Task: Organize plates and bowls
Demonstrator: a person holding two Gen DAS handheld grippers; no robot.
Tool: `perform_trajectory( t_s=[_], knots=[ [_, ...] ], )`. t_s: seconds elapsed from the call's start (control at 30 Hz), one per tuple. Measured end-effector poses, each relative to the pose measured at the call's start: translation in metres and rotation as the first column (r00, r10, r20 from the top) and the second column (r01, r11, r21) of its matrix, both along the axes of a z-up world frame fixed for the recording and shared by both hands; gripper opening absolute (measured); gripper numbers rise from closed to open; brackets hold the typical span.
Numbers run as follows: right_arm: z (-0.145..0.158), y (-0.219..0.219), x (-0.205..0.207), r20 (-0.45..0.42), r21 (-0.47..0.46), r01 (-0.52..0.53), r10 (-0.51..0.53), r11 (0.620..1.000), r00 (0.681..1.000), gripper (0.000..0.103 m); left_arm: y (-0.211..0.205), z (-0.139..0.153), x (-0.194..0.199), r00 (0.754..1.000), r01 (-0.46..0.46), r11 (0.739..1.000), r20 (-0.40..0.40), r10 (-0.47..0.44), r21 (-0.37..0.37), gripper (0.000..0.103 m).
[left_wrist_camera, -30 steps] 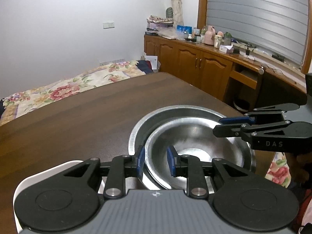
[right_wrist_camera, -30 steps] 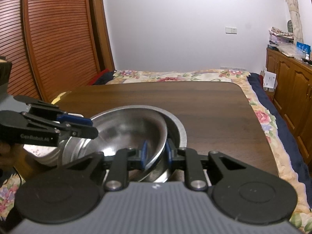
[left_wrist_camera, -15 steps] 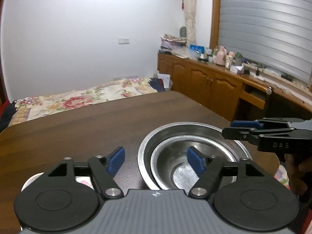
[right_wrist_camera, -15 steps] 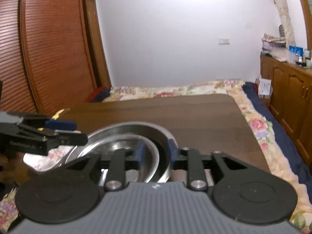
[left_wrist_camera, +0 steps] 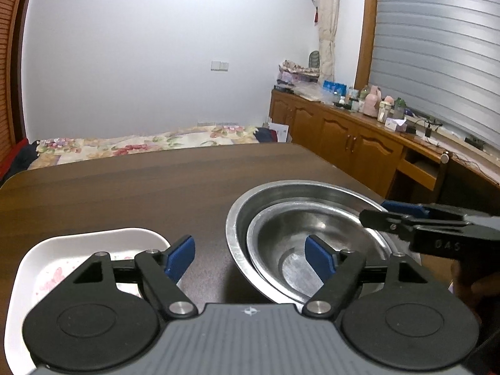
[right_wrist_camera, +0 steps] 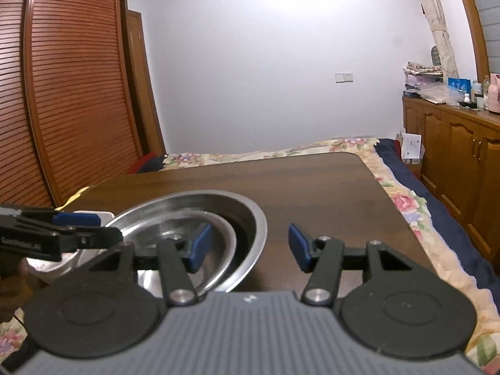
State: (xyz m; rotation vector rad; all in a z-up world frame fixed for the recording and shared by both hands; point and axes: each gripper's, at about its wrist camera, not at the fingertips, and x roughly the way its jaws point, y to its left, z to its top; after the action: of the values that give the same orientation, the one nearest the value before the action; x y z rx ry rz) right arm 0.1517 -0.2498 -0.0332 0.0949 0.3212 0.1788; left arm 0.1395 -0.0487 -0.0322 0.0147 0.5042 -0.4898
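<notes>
Dim, even indoor light; sharp centre, fisheye bending and dark corners.

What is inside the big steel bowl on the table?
A smaller steel bowl sits nested in the big steel bowl, leaning toward its near side. It looks empty. The big bowl's bottom is covered.

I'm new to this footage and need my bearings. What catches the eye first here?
Two steel bowls, the smaller bowl nested in the larger bowl, sit near the right edge of the dark wooden table. Both sets of tongs, left and right, have just been opening and stand open, gripping nothing. A white floral plate lies left of the bowls.
</notes>
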Motion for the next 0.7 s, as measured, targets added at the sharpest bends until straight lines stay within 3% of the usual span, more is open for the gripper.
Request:
perform_trajectory(
  t_s=[0.33,0.63,0.7],
  knots=[
    [-0.006,0.011,0.001,0.009,0.055,0.008,-0.009,0.998,1.000,0.062,0.000,-0.004,-0.001,1.000,0.012,0.999,-0.009,-0.012,-0.034,0.079],
    [-0.011,0.012,0.001,0.001,0.075,0.014,-0.014,0.997,1.000,0.062,-0.003,-0.010,-0.001,0.999,0.017,0.999,-0.037,-0.018,-0.046,0.071],
    [-0.012,0.013,0.001,-0.001,0.079,0.014,-0.014,0.997,1.000,0.062,-0.003,-0.010,-0.001,0.999,0.016,0.999,-0.034,-0.018,-0.047,0.064]
  ],
)
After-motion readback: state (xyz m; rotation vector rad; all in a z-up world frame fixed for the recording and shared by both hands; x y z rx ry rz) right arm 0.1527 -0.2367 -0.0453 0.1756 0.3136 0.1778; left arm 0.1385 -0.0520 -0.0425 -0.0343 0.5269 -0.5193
